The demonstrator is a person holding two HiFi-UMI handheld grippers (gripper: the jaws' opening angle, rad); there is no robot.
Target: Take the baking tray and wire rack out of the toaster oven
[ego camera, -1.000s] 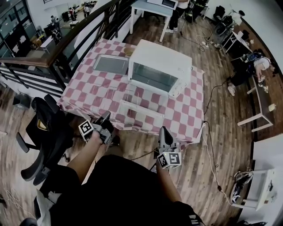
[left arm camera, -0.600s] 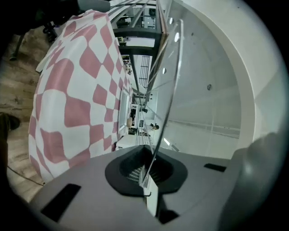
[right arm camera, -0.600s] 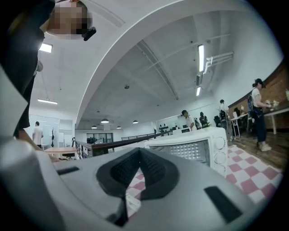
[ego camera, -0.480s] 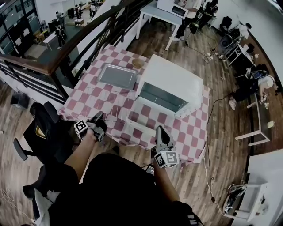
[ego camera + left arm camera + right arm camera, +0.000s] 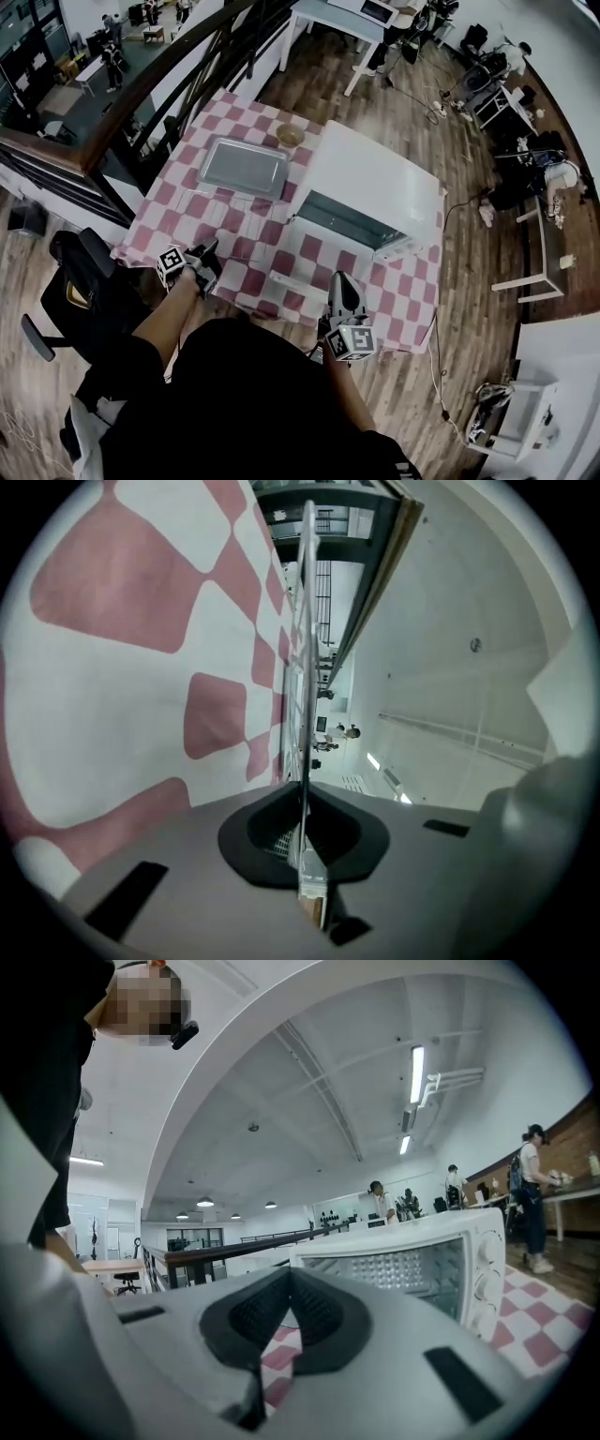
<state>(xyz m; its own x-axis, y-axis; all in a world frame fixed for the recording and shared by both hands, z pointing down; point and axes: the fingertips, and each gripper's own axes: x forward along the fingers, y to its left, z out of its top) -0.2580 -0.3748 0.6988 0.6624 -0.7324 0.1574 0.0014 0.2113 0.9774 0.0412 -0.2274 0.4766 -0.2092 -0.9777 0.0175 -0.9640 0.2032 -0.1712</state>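
Steel wire of the wire rack (image 5: 307, 667) sat pinched by the left gripper (image 5: 304, 799), jaws tight on it, flat over the checked tablecloth (image 5: 178, 202) at the table's seven o'clock edge. If dragged, it could snag the cloth or pivot loose. Both grippers pointed forward about level, the right gripper (image 5: 291, 1279) with jaws together on nothing, facing the toaster oven (image 5: 375, 178), baking tray (image 5: 244, 167) at its ten o'clock.

Open white toaster oven (image 5: 375, 183) beside grey metal baking tray (image 5: 246, 167) on red-checked worktop (image 5: 169, 202); left gripper (image 5: 208, 253), right gripper (image 5: 341, 283) at near edge.
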